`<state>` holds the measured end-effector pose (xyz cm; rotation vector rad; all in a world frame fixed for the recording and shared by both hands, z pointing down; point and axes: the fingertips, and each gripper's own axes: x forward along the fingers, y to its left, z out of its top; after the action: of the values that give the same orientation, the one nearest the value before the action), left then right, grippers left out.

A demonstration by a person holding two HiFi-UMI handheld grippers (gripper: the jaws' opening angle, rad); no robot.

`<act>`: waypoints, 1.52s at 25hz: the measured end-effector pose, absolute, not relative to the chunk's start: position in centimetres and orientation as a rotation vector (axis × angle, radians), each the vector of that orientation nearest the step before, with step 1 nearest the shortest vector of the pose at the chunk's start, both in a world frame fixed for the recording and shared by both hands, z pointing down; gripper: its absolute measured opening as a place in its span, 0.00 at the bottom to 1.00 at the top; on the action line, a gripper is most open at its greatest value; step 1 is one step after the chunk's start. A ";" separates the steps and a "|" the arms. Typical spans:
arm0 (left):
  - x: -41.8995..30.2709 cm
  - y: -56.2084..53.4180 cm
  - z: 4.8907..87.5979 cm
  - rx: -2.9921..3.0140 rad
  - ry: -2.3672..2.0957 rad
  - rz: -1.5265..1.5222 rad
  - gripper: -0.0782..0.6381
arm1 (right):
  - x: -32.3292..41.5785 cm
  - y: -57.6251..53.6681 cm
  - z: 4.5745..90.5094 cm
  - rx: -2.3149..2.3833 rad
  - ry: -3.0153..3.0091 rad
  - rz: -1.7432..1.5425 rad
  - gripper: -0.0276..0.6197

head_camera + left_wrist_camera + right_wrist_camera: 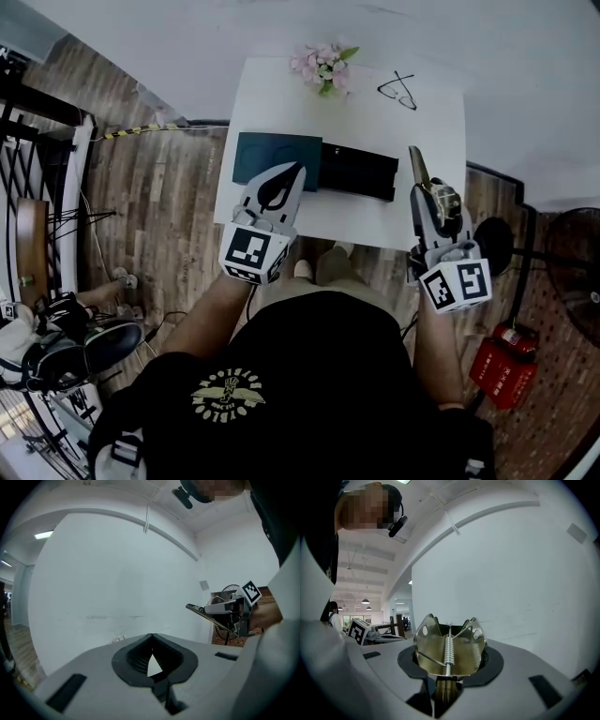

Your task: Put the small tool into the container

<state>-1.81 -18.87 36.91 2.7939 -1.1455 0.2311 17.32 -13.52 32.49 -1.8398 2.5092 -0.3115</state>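
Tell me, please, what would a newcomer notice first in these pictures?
The eye falls first on the brass-coloured metal clip with its spring, gripped in the right gripper above the white table. On that table a teal box and a black box lie side by side near the person, with pink flowers and glasses at the far edge. The left gripper is shut and empty.

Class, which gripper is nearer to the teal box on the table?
Left. The left gripper overlaps the near edge of the teal box in the head view; the right gripper, holding a metal clip, sits well off to its right.
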 end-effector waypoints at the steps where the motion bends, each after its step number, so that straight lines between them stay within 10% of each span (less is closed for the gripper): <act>1: -1.8 -19.1 37.0 2.788 -1.153 0.232 0.12 | 17.4 -13.9 32.6 -1.833 2.516 -0.315 0.27; 38: 1.1 -26.5 39.2 2.635 -1.446 0.415 0.12 | 18.5 -26.3 35.9 -1.388 2.735 -0.427 0.27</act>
<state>1.14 -26.55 39.18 2.6350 -1.4464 0.4150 18.54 -26.28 35.89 -1.3883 2.7348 -0.4266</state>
